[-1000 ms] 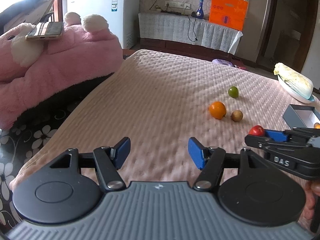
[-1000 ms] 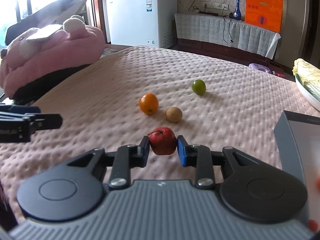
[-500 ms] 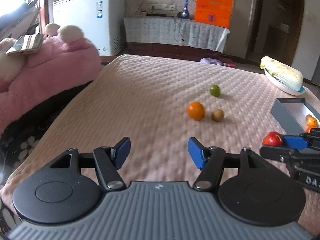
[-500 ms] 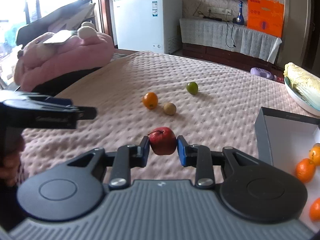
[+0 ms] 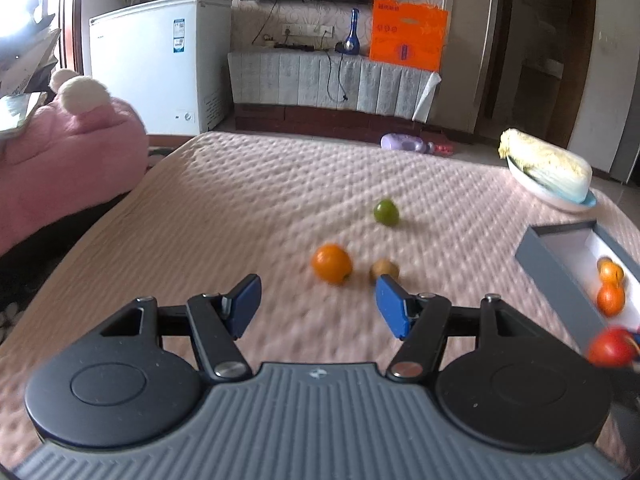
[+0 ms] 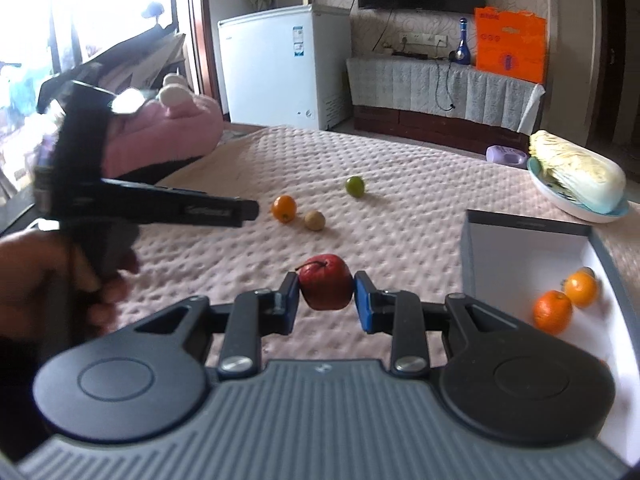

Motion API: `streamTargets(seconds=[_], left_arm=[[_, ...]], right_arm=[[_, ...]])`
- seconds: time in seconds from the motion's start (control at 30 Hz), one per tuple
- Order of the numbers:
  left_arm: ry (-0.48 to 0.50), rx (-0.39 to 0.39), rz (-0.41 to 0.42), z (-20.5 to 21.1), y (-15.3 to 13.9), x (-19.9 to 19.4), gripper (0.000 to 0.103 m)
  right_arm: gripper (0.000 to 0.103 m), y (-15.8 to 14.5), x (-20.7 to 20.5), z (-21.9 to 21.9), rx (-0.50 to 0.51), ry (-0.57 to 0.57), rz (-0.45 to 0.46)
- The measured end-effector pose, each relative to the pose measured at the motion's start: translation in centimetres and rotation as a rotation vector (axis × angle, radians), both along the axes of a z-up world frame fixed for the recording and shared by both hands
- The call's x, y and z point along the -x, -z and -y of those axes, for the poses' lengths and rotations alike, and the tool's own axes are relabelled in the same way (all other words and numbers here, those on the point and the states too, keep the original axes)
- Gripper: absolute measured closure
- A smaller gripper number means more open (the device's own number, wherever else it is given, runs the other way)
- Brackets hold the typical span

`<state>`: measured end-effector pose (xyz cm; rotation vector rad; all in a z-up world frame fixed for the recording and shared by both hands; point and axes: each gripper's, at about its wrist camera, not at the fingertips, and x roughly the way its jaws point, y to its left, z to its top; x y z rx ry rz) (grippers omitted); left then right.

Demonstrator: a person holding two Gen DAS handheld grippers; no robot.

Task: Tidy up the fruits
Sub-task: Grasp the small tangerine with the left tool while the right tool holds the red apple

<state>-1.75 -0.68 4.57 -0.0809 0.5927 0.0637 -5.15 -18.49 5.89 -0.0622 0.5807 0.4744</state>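
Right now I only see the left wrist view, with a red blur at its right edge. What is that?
Observer: A red apple, clamped between the right gripper jaws, stem pointing left.
Operator: Is it over the box yet?
Observer: No. In the right wrist view the apple is left of the grey box, over the pink bedspread.
Operator: How much of the box floor is free?
Observer: Most of it. Two oranges sit near its right wall; the white floor beside them is bare.
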Motion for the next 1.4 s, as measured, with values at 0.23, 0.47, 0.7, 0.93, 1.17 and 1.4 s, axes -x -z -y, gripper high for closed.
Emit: streamTargets(seconds=[0.23, 0.47, 0.7, 0.93, 1.17, 1.4], left_arm=[[-0.03, 0.003, -0.001, 1.3, 0.5, -2.6, 0.035], [-0.092, 0.012, -0.006, 1.4, 1.0, -4.2, 0.041], [-0.115, 0.019, -0.067, 1.6, 2.5, -5.9, 0.045], [-0.139, 0.034, -0.123, 1.2, 4.0, -6.7, 0.055], [-0.131, 0.011, -0.117, 1.3, 4.1, -6.7, 0.071], [-0.109, -0.008, -0.112, 1.2, 4.1, -6.4, 0.09]], right_arm=[[0.071, 0.3, 0.3, 1.3, 0.009, -0.004, -0.007], [0.071, 0.3, 0.2, 1.6, -0.005, -0.017, -0.01], [0.071, 0.2, 0.3, 1.8, -0.005, -0.016, -0.012], [0.071, 0.1, 0.4, 1.7, -0.002, -0.022, -0.014], [0.071, 0.1, 0.3, 1.6, 0.0, -0.023, -0.013], [0.071, 0.1, 0.3, 1.6, 0.006, -0.022, -0.013]])
